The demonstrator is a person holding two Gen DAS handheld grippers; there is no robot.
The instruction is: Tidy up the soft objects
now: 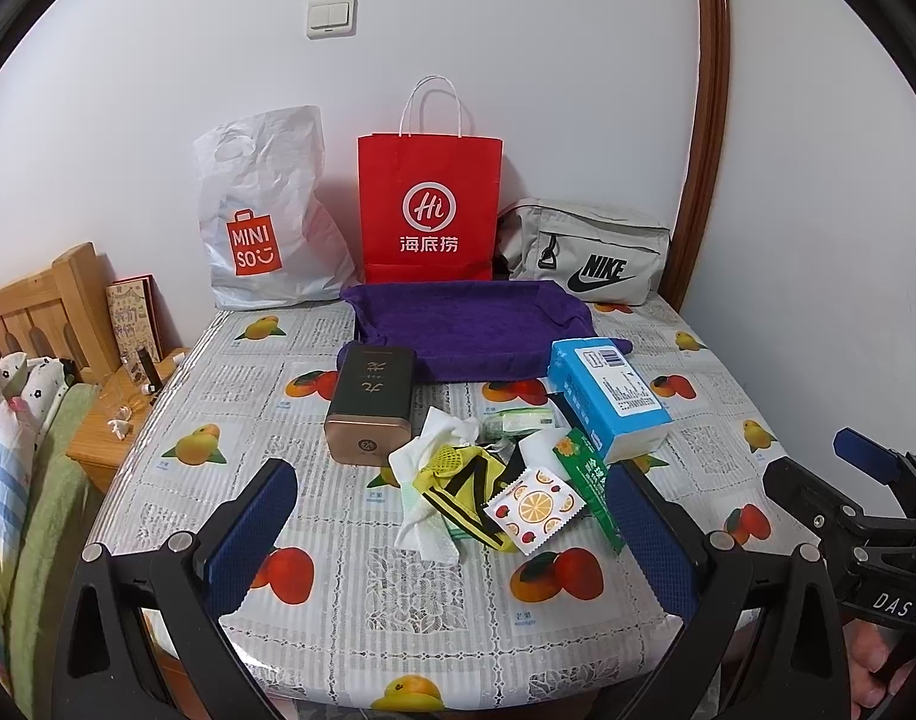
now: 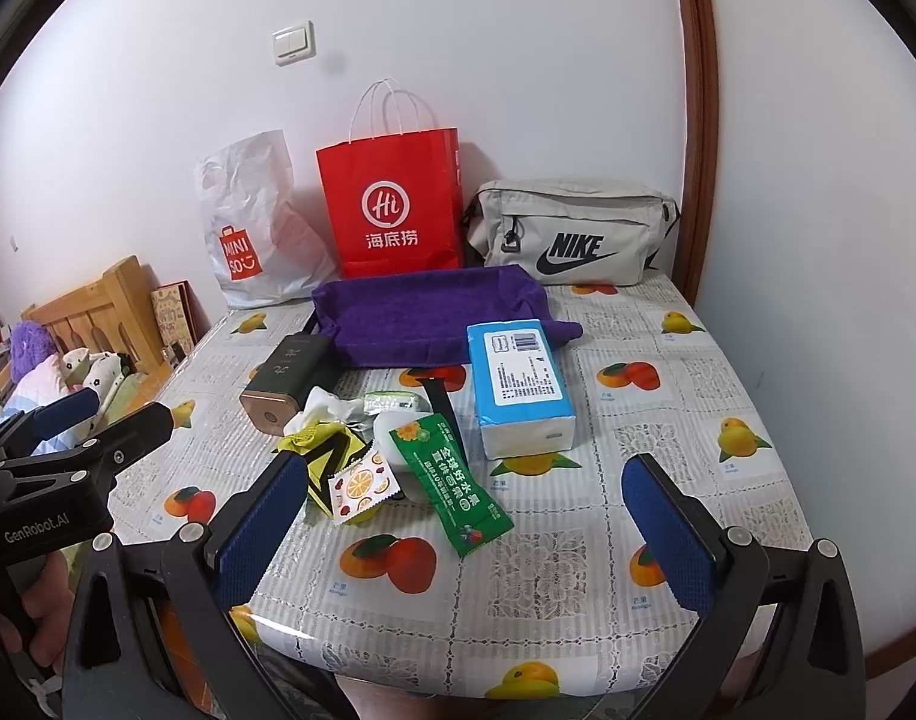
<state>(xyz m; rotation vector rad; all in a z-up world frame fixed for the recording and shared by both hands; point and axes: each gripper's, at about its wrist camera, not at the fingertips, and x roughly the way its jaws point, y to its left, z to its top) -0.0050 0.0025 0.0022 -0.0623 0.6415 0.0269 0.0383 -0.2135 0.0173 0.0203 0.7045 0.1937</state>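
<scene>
Left wrist view: left hand-held gripper (image 1: 452, 516) spread wide, grasping nothing, low over counter (image 1: 338, 588); soft pile w/ white tissue (image 1: 425, 480) & yellow mesh cloth (image 1: 458, 483) sits between its fingers, just ahead. Right hand-held gripper (image 2: 464, 516) also released; pile toward its left finger. Purple towel tray (image 1: 458, 330) behind pile, near the bags.

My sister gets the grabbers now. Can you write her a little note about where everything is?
Left gripper and right gripper: both open, holding nothing, hovering over the near table edge.

The pile sits mid-table: crumpled tissue, yellow mesh cloth, fruit-print sachet, green packet. Tissue pack is to its right, dark tin to its left.

Purple towel tray behind holds nothing visible.

Done: nothing, it seems. Left: probably moving the soft things into the tray.
</scene>
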